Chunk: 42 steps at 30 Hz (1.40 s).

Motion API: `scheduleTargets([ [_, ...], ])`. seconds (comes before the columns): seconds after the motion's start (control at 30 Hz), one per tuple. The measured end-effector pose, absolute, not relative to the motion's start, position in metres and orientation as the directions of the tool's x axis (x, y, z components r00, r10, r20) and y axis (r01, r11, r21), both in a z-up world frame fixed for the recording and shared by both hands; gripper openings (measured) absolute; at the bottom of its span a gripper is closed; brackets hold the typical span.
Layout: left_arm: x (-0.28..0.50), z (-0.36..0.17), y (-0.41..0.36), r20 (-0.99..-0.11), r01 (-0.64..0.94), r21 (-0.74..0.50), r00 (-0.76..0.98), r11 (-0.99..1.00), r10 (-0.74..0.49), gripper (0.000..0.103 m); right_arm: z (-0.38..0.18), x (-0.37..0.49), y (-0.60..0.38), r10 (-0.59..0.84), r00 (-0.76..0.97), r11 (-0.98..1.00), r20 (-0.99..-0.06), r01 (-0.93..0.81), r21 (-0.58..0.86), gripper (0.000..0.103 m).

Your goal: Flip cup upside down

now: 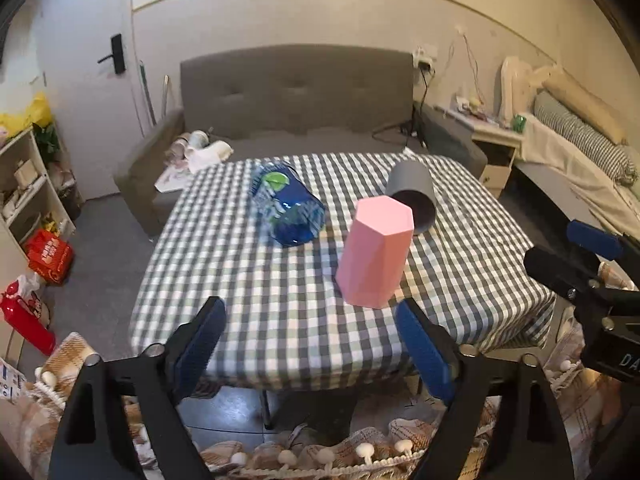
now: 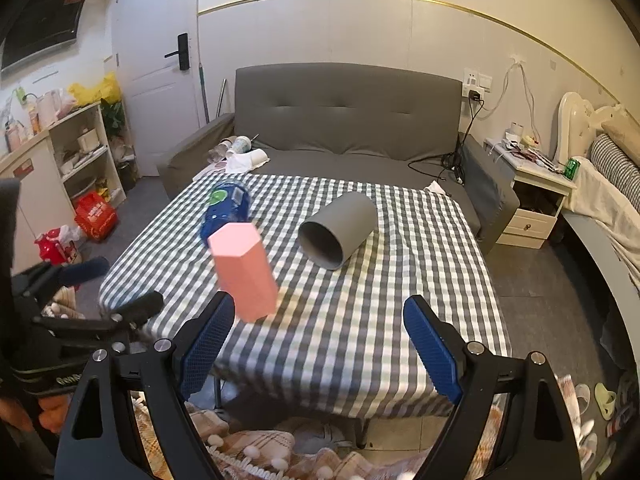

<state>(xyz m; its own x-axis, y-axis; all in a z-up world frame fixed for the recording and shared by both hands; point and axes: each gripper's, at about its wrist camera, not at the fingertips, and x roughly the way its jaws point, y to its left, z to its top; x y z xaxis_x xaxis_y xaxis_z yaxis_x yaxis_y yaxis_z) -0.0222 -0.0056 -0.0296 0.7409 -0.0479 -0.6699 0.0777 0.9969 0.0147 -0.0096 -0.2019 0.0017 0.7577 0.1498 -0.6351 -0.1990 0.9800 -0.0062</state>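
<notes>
A pink hexagonal cup (image 1: 375,252) stands on the checkered table (image 1: 280,304) with its closed end up; it also shows in the right wrist view (image 2: 245,270). A grey round cup (image 1: 414,195) lies on its side behind it, its mouth toward me, also in the right wrist view (image 2: 338,235). My left gripper (image 1: 310,344) is open and empty, near the table's front edge, left of the pink cup. My right gripper (image 2: 318,344) is open and empty, just in front of the pink cup.
A blue water bottle (image 1: 288,208) lies on the table's far left part, also in the right wrist view (image 2: 225,206). A grey sofa (image 2: 344,120) stands behind the table. A nightstand (image 2: 536,196) and bed are at right, shelves (image 2: 80,152) at left.
</notes>
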Motion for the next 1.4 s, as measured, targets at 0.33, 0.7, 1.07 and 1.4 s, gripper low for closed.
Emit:
scheduleTargets([
  [0.33, -0.056, -0.016, 0.014, -0.595, 0.029, 0.009, 0.804, 1.000, -0.018, 0.103, 0.004, -0.042, -0.191, 0.152, 0.781, 0.979, -0.605, -0.205, -0.019, 0.098],
  [0.7, -0.059, -0.016, 0.008, -0.586, 0.045, 0.011, 0.809, 0.999, -0.030, 0.103, 0.001, -0.045, -0.197, 0.141, 0.781, 0.981, -0.608, -0.194, -0.023, 0.103],
  [1.07, -0.058, -0.017, 0.013, -0.594, 0.032, -0.013, 0.804, 0.999, -0.034, 0.103, -0.002, -0.043, -0.192, 0.135, 0.771, 0.979, -0.623, -0.199, -0.034, 0.103],
  [1.4, -0.057, -0.017, 0.013, -0.592, 0.038, 0.001, 0.805, 0.999, -0.030, 0.103, -0.002, -0.045, -0.193, 0.130, 0.774, 0.980, -0.620, -0.196, -0.039, 0.103],
])
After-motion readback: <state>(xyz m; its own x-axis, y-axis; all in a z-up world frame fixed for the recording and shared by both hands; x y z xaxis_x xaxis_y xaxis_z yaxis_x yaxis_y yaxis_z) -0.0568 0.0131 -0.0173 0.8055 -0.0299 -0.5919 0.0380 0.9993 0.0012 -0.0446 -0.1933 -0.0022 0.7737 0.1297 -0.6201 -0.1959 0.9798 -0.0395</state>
